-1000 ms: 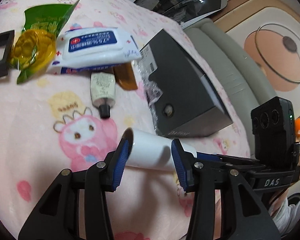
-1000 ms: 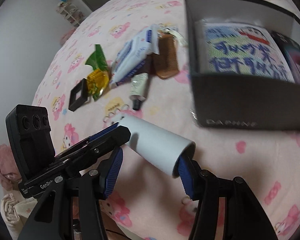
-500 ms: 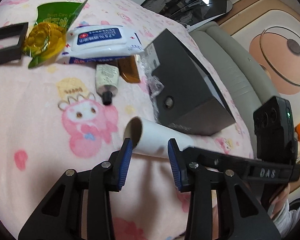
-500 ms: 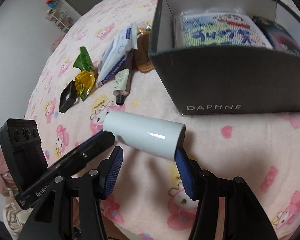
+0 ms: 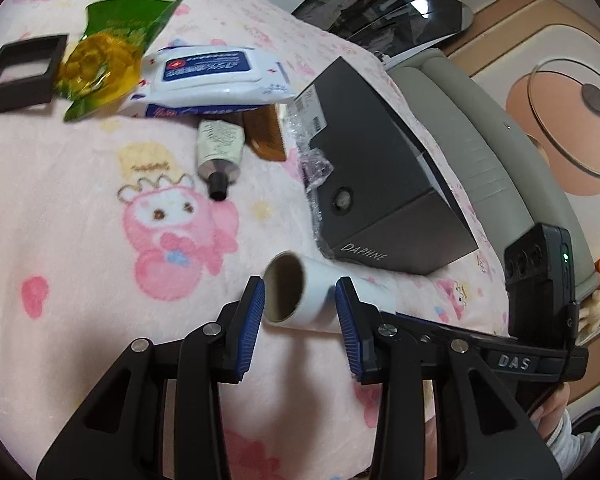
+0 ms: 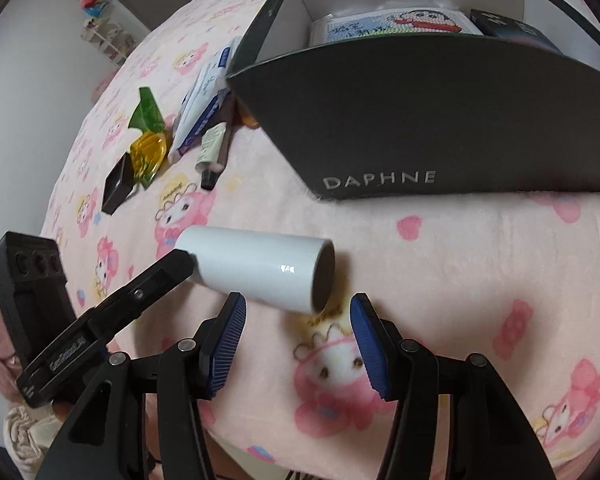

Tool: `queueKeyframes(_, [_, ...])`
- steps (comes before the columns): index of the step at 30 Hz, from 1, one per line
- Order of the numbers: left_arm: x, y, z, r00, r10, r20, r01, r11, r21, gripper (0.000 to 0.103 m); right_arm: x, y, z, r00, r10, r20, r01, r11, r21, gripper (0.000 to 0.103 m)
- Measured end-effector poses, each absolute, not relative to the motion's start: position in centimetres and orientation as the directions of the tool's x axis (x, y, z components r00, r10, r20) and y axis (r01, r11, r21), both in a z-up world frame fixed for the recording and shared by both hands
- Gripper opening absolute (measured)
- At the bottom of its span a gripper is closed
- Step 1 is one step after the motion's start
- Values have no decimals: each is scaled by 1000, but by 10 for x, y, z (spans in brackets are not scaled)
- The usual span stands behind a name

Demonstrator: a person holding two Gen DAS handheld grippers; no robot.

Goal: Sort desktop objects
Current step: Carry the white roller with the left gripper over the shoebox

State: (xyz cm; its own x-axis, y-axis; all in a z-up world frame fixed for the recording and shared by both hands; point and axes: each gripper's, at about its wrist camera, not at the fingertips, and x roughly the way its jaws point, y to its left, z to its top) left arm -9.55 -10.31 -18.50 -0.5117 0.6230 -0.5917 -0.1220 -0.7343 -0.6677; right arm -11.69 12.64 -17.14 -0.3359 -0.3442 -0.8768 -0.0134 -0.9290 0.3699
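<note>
A white roll with a cardboard core (image 5: pixel 300 296) (image 6: pixel 256 268) lies on the pink blanket in front of the dark DAPHNE box (image 5: pixel 375 184) (image 6: pixel 431 120). My left gripper (image 5: pixel 300 308) has its blue pads on both sides of the roll's near end and looks shut on it. My right gripper (image 6: pixel 298 332) is open, its pads just short of the roll's other end, not touching. The box holds a cartoon pack (image 6: pixel 395 24) and a dark pack (image 6: pixel 511 28).
Beyond the roll lie a small tube (image 5: pixel 220 152) (image 6: pixel 210 152), a brown comb (image 5: pixel 266 136), a wipes pack (image 5: pixel 212 76) (image 6: pixel 206 96), a green-yellow snack bag (image 5: pixel 104 60) (image 6: pixel 148 144) and a black square frame (image 5: pixel 20 72) (image 6: pixel 118 184). The blanket's edge drops off at the right.
My right gripper has let go of the roll and drawn back a little. The roll's left end now sits between my left gripper's pads, which have narrowed onto it.
</note>
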Motion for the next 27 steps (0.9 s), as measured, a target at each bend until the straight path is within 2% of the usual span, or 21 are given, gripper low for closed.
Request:
queueKeyframes(7, [-90, -89, -178, -503, 587, -634, -139, -779, -611, 36, -119, 119, -161, -346, -409, -845, 38, -906, 423, 52])
queueKeyframes(14, [-66, -80, -160, -510, 632, -584, -147, -732, -665, 36, -104, 130, -134, -386, -429, -817, 52, -894, 444, 52])
queueKeyframes(27, [-82, -18, -84, -515, 676, -528, -281, -714, -641, 36, -97, 195, -70, -531, -393, -751, 56, -900, 432, 52])
